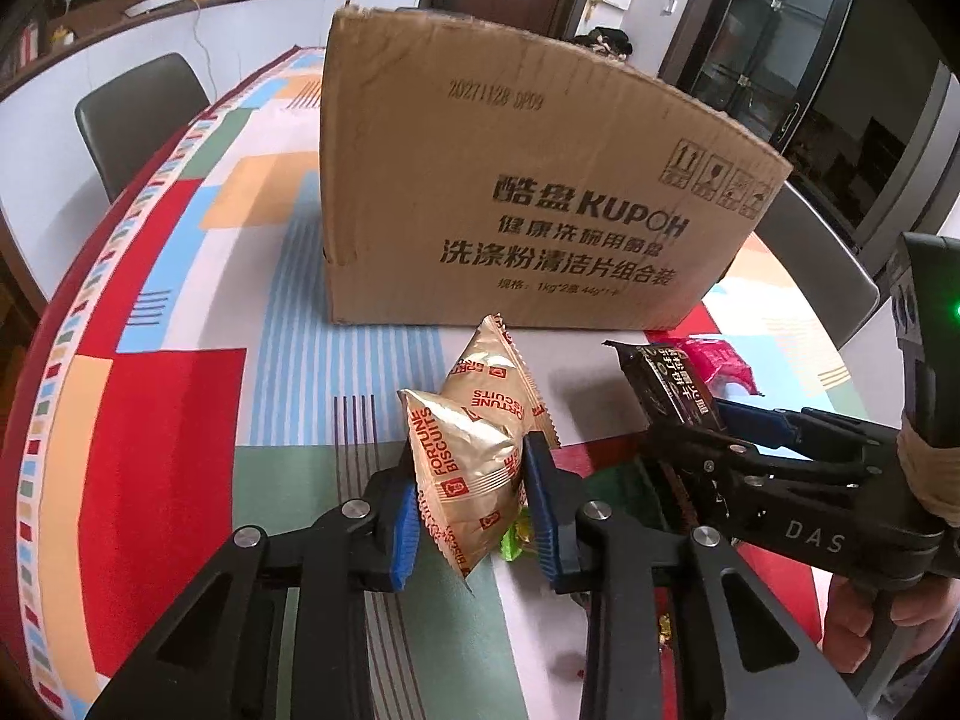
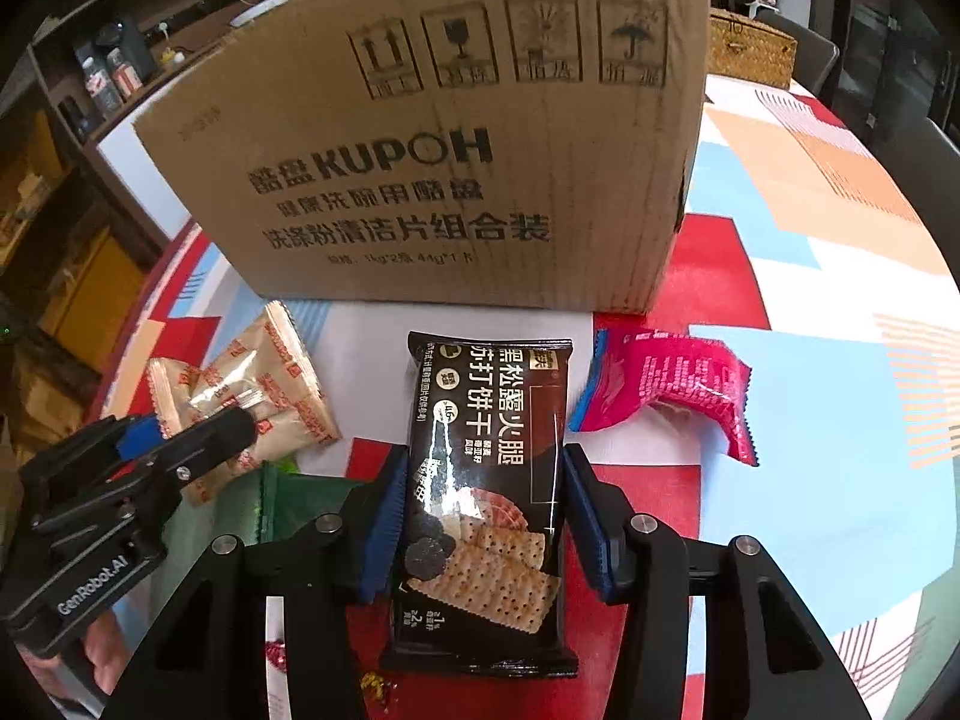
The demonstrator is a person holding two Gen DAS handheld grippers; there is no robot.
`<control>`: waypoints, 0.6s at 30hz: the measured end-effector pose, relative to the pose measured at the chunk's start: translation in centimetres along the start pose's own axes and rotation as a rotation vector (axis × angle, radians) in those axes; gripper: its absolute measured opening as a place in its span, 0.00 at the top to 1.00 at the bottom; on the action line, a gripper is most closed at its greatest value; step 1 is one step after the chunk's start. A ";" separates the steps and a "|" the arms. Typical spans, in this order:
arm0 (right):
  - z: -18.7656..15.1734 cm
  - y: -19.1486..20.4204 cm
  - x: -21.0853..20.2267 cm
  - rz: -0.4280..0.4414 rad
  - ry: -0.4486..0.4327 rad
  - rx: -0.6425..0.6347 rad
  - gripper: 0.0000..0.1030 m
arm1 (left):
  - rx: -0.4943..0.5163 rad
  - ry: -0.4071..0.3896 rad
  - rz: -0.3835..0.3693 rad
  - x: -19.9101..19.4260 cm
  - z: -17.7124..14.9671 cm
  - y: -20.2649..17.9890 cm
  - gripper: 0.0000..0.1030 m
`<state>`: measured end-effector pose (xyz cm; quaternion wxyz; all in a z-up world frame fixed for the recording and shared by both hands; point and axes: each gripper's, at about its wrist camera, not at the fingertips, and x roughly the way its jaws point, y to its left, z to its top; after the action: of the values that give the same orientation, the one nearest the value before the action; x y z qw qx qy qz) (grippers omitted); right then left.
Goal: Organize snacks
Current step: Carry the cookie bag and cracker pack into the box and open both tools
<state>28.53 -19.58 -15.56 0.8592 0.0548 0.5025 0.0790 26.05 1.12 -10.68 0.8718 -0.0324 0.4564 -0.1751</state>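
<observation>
My left gripper [image 1: 471, 504] is shut on a gold Fortune Biscuits pack [image 1: 474, 450], with a second gold pack pressed against it behind. It holds them upright above the table. In the right wrist view the same gripper [image 2: 198, 426] grips the gold packs [image 2: 276, 372] at the left. My right gripper [image 2: 483, 528] is shut on a black cracker pack [image 2: 486, 480], its blue pads [image 2: 384, 528] pressing both long edges. From the left wrist view this gripper [image 1: 690, 420] carries the black pack [image 1: 669, 381] at the right. A cardboard box [image 1: 528, 180] [image 2: 420, 150] stands just behind both.
A pink snack pack [image 2: 666, 384] [image 1: 723, 363] lies on the colourful tablecloth [image 2: 810, 276] right of the black pack. A green wrapper [image 2: 300, 498] [image 1: 517, 540] lies under the grippers, and a small sweet [image 2: 375, 684] nearer. A wicker basket [image 2: 750, 54] and chairs [image 1: 141, 114] stand beyond.
</observation>
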 end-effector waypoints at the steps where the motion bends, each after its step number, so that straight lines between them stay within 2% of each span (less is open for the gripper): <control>1: 0.0 0.0 -0.3 0.005 -0.006 -0.001 0.51 | 0.002 -0.007 0.002 -0.3 0.0 -0.2 0.70; 11: 0.1 0.8 -3.5 0.056 -0.078 -0.018 0.51 | 0.024 -0.070 0.014 -3.2 0.5 -1.8 0.70; 18: 0.6 0.5 -5.9 0.077 -0.138 -0.023 0.51 | 0.054 -0.145 0.027 -5.9 1.4 -3.0 0.70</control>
<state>26.23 -20.23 -10.16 0.8887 0.0693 0.4387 0.1140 23.28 0.09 -4.54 0.9053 -0.0150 0.3877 -0.1728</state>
